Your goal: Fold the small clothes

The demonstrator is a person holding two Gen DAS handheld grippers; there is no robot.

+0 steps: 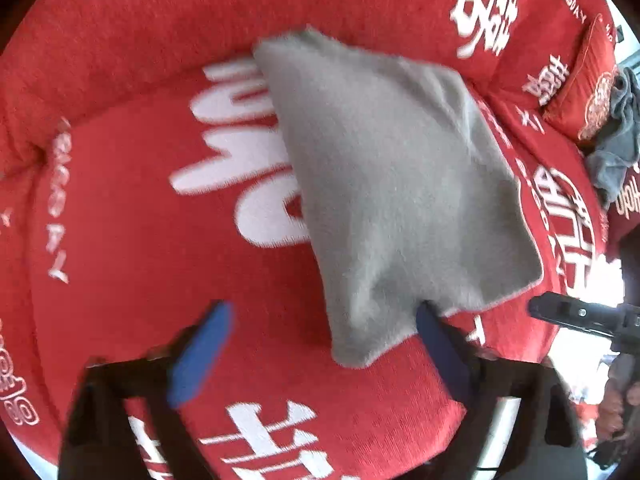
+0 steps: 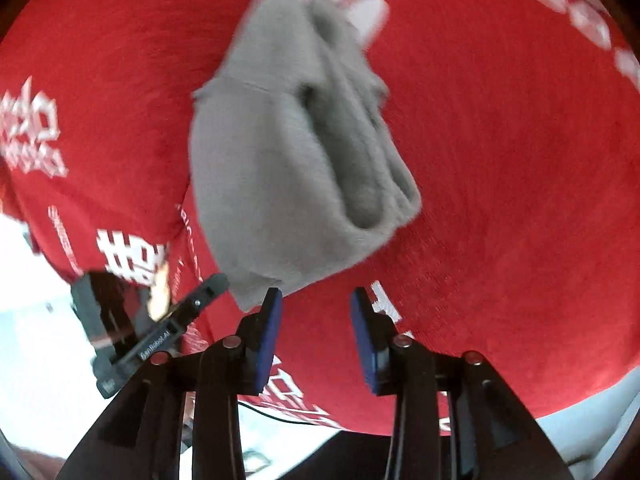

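Blue pads of my left gripper (image 1: pixel 320 344) stand wide, the grey cloth (image 1: pixel 392 184) lying folded on the red cover (image 1: pixel 120 200). Right gripper (image 2: pixel 316 320) gapes empty beside its near edge; I'd press the layers flat before withdrawing.

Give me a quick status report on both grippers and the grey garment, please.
Left gripper open, empty. Right gripper open, empty. Grey garment folded on the red cover, just ahead of both. Grey pile far off by the cushion, not in the way.
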